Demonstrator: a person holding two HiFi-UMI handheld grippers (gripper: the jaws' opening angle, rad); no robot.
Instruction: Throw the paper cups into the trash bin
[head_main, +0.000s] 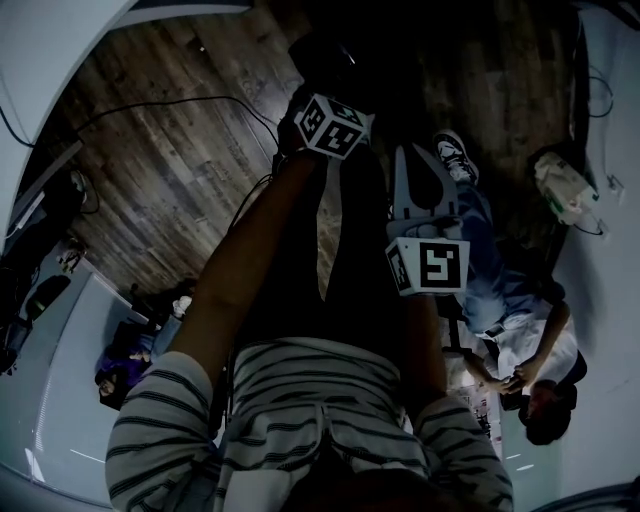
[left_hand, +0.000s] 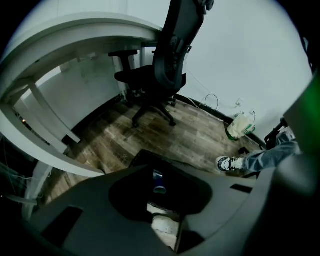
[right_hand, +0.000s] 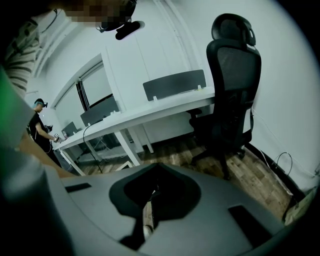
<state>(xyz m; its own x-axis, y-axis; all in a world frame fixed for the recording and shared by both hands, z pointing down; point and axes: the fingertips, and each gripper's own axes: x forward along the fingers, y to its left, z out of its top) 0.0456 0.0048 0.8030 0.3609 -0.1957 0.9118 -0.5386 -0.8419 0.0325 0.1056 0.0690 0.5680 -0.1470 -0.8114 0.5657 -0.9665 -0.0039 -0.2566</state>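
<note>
A blue paper cup (left_hand: 159, 182) lies inside the black trash bin (left_hand: 142, 156), seen straight down between the left gripper's jaws, with white crumpled paper (left_hand: 165, 223) nearer the camera. My left gripper (left_hand: 167, 220) hangs above the bin, jaws apart, with nothing between them. In the head view the left gripper (head_main: 318, 95) reaches over the dark bin (head_main: 325, 50), and the right gripper (head_main: 418, 155) hovers beside it over the wooden floor. The right gripper's (right_hand: 146, 227) jaws look closed to a thin slit and hold nothing.
A black office chair (left_hand: 165, 65) and a white desk (left_hand: 60, 60) stand behind the bin. A person sits on the floor at the right (head_main: 520, 330), a sneaker (left_hand: 229, 163) near the bin. A bag (left_hand: 241, 125) leans on the wall. Cables (head_main: 170, 105) cross the floor.
</note>
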